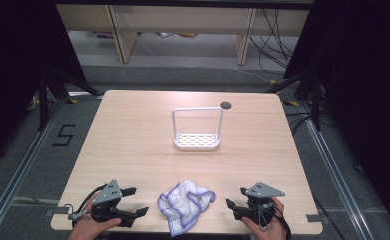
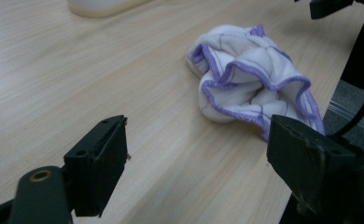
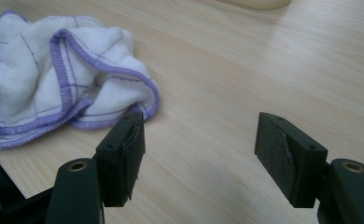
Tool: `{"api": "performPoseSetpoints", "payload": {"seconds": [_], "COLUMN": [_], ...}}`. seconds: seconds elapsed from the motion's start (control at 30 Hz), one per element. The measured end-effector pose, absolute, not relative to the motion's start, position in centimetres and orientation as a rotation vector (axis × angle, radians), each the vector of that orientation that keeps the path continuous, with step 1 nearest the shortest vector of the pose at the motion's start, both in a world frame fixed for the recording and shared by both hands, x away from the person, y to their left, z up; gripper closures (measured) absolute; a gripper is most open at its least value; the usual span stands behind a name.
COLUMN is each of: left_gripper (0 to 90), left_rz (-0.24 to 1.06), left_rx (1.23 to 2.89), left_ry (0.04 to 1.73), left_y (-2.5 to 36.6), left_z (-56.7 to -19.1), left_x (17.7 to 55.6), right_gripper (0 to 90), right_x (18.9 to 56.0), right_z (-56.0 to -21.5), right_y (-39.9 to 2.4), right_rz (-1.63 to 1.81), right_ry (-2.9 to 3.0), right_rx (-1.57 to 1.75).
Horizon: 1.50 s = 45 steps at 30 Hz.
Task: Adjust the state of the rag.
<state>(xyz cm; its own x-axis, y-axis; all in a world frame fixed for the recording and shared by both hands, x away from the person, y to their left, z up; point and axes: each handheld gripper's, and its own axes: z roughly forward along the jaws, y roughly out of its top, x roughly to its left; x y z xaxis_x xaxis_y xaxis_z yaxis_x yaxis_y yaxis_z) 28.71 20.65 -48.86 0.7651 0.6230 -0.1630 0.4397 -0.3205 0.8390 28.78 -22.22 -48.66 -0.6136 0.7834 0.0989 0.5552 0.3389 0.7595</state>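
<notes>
Soft cloth (image 1: 185,205) on matt wood-grain table (image 1: 133,145)

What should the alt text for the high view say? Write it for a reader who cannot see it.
A crumpled white cloth with purple edging lies at the near edge of a wooden table, between the open left gripper and open right gripper. Farther back stands a white rack with a tall handle.

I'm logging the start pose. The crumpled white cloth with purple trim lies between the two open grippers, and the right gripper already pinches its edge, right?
Not quite: the right gripper pinches nothing. The right gripper view shows its jaws open over bare table, the cloth beside them. The rest holds; the left gripper is open too.
</notes>
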Motion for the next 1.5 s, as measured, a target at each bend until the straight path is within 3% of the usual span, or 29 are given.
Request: {"api": "performPoseSetpoints", "payload": {"seconds": [0.67, 1.17, 1.23, 1.3, 1.37, 1.5], "left_gripper": [28.5, 36.2, 44.1, 62.2, 74.0, 82.7], "left_rz": [0.171, 0.189, 0.164, 0.154, 0.171, 0.181], "left_rx": [1.934, 2.070, 2.065, 2.079, 2.102, 2.078], "left_ry": [0.706, 0.609, 0.623, 0.575, 0.531, 0.517], "left_y": [17.0, 13.4, 13.3, 13.0, 13.0, 13.2], "left_z": [-47.8, -48.8, -49.0, -49.5, -49.4, -48.3], "left_x": [29.3, 31.0, 31.1, 31.6, 31.8, 32.0], "right_gripper": [46.4, 47.3, 46.9, 46.4, 46.4, 47.7], "right_x": [29.5, 30.3, 30.3, 30.3, 30.4, 30.5], "right_z": [-46.8, -46.9, -46.9, -46.9, -47.0, -47.0], "right_y": [-18.2, -16.8, -16.8, -16.7, -16.7, -16.5], "right_rz": [1.208, 1.211, 1.218, 1.222, 1.213, 1.209], "right_ry": [2.376, 2.411, 2.424, 2.432, 2.439, 2.444], "right_rx": [0.990, 0.933, 0.949, 0.957, 0.938, 0.942]}}
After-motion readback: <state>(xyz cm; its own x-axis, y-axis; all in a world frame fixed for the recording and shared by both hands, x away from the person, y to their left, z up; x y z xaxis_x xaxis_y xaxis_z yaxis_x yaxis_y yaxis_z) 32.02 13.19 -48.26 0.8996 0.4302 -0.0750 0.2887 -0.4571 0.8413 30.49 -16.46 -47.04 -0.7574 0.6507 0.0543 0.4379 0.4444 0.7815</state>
